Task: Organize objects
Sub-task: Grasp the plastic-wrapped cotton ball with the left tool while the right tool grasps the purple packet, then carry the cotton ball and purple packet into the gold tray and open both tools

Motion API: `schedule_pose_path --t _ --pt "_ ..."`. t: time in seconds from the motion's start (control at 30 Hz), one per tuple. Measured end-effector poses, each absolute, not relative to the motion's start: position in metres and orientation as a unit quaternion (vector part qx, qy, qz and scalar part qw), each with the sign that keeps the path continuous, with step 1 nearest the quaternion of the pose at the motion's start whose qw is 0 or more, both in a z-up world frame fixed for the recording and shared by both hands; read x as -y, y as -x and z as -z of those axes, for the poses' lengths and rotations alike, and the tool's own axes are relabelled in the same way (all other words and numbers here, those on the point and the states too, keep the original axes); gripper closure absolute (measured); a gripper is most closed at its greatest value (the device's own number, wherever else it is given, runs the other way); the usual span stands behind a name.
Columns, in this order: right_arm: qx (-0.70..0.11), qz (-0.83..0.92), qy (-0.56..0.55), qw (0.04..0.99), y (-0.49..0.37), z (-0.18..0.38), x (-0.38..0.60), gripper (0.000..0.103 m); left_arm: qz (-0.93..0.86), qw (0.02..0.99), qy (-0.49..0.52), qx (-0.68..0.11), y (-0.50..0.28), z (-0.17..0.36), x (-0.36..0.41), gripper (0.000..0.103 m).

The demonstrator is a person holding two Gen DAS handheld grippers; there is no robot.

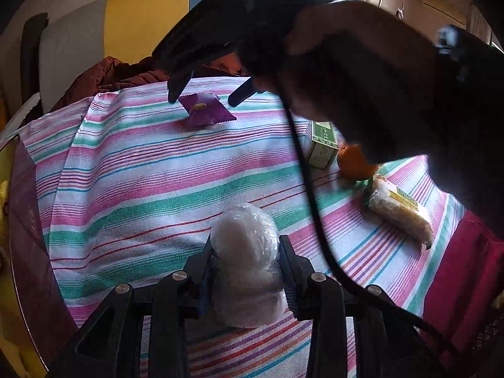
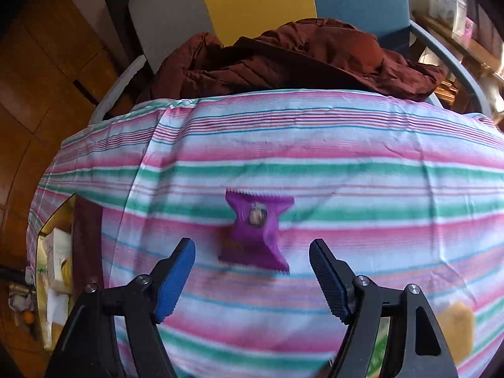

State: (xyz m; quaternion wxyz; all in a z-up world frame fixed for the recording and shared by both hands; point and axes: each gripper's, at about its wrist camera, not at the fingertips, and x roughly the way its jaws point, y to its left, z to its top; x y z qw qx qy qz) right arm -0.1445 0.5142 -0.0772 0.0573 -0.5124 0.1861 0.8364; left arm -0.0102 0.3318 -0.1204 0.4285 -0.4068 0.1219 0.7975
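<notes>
A white plastic-wrapped bundle (image 1: 247,264) is clamped between the pads of the left hand-held gripper (image 1: 247,278) above the striped cloth (image 1: 141,189) on the table. The right hand-held gripper (image 2: 252,278) is held with jaws apart, nothing gripped, just short of a purple sachet (image 2: 255,230) lying flat on the cloth. A green box (image 1: 321,145), an orange fruit (image 1: 356,163) and a wrapped snack bar (image 1: 400,211) are noted well apart from the sachet.

Left gripper (image 1: 247,271) clamped on clear-wrapped white bundle (image 1: 247,264) above striped cloth (image 1: 157,182); beyond it, right gripper (image 1: 209,93) spread over purple sachet (image 1: 206,108).
</notes>
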Motion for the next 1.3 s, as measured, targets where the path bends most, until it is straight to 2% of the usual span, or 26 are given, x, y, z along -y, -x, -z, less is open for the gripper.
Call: schedule_pose_path --t 0.07,0.13,0.17,0.2,0.57,0.83,1.1,1.3 --pt "-0.185 -0.828 0.525 0.057 0.162 0.088 -0.516 0.027 -0.798 0.429 0.406 -0.122 0.01 0.121 -0.331 0.066" --pt "-0.167 -0.821 0.541 0.07 0.172 0.101 -0.514 0.045 -0.798 0.428 0.405 -0.123 0.01 0.121 -0.332 0.066" --pt "-0.152 -0.817 0.55 0.086 0.173 0.105 -0.513 0.063 -0.799 0.428 0.404 -0.124 0.01 0.121 -0.333 0.066" --pt "-0.137 -0.821 0.545 0.098 0.17 0.104 -0.511 0.068 -0.799 0.427 0.404 -0.125 0.009 0.121 -0.333 0.066" --pt "-0.175 -0.854 0.478 0.106 0.043 0.048 -0.518 0.068 -0.796 0.42 0.415 -0.132 0.01 0.115 -0.333 0.068" --pt "-0.205 -0.869 0.436 0.115 -0.032 0.03 -0.506 0.068 -0.804 0.434 0.387 -0.128 -0.021 0.071 -0.301 0.068" --pt "-0.208 -0.878 0.424 0.078 -0.038 0.027 -0.461 0.068 -0.845 0.387 0.364 -0.064 -0.006 0.017 -0.226 0.067" --pt "-0.19 -0.886 0.423 0.021 -0.018 0.022 -0.404 0.068 -0.873 0.316 0.371 -0.004 0.026 0.005 -0.155 0.067"
